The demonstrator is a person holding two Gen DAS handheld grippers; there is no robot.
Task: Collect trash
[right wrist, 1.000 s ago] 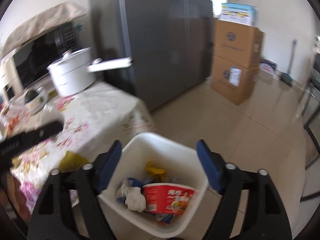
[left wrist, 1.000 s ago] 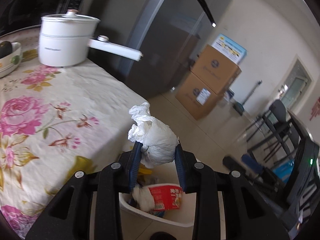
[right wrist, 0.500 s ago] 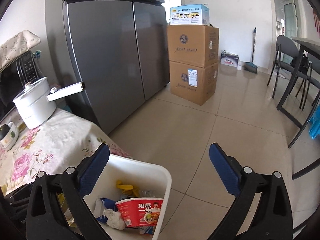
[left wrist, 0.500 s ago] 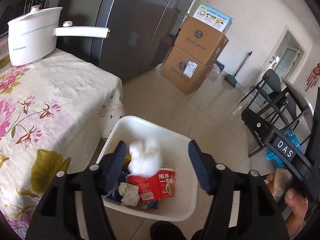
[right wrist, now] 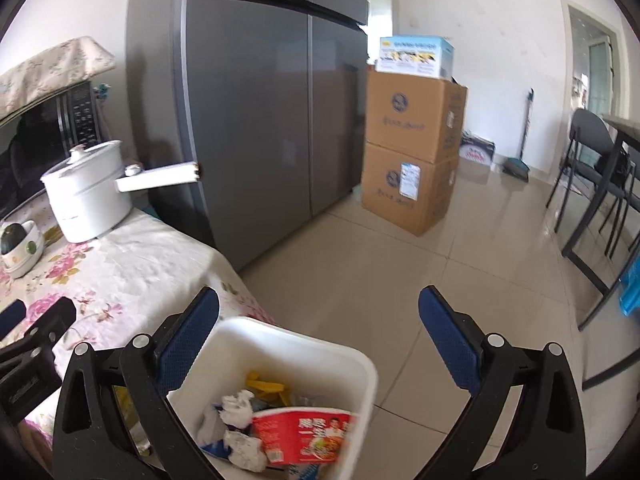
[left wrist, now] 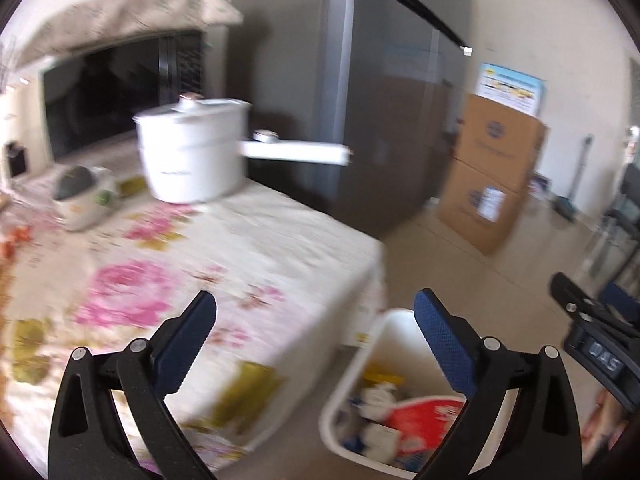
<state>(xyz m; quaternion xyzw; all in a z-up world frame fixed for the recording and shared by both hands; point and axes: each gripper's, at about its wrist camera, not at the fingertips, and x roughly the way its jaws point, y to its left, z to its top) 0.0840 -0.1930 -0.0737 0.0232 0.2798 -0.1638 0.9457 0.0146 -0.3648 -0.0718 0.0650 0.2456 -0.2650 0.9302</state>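
A white trash bin (right wrist: pixel 320 350) stands on the floor beside the table; it also shows in the left wrist view (left wrist: pixel 384 328). It holds a red noodle cup (right wrist: pixel 308 432), crumpled white tissues (right wrist: pixel 236 404) and a yellow wrapper (right wrist: pixel 264 382). My left gripper (left wrist: pixel 316 320) is open and empty, above the table's corner and the bin. My right gripper (right wrist: pixel 320 312) is open and empty, above the bin's far rim. The left gripper's body (right wrist: pixel 28 344) shows at the left edge of the right wrist view.
The floral tablecloth table (left wrist: pixel 240 240) carries a white pot with a long handle (left wrist: pixel 192 152) and a small bowl (left wrist: pixel 84 200). A grey fridge (right wrist: pixel 260 120), stacked cardboard boxes (right wrist: pixel 412 160) and black chairs (right wrist: pixel 592 184) stand around the tiled floor.
My left gripper opened and dropped the white tissue ball into the bin, then swung left towards the table. My right gripper shifted back over the bin.
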